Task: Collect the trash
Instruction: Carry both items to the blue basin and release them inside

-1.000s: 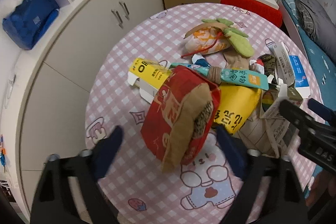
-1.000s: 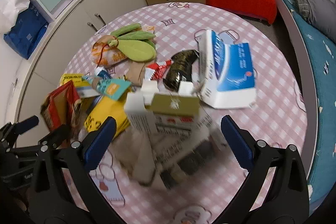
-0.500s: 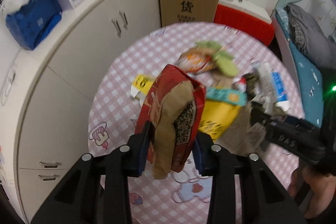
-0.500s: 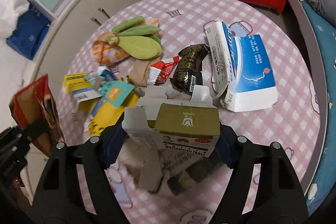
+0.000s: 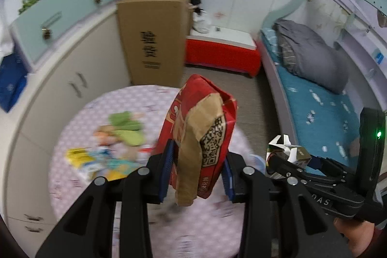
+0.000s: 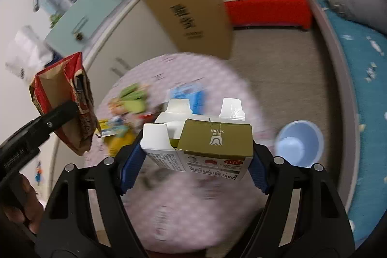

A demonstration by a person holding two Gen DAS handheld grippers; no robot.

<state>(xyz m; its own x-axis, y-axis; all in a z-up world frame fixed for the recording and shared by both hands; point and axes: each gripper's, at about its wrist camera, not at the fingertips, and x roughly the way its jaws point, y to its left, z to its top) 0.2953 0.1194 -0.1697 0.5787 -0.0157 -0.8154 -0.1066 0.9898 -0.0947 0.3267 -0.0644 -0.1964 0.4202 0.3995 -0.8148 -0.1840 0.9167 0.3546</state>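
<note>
A: Both loads are up off the table (image 6: 217, 69). The left claw (image 5: 197, 171) pinches the red bag (image 5: 193, 137) low down, and the right claw (image 6: 193, 161) squeezes the box (image 6: 212, 149) by its sides.

B: Risks?

A: The limp bag could slide out. The open box may crumple or twist loose, missing the blue bin (image 6: 300, 144) on the floor.

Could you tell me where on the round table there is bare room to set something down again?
The near half of the table, below the olive carton in the right tool, looks bare, though blurred. The far right edge also seems free. The far left is crowded: green wrapper, yellow packets, blue box.
</note>
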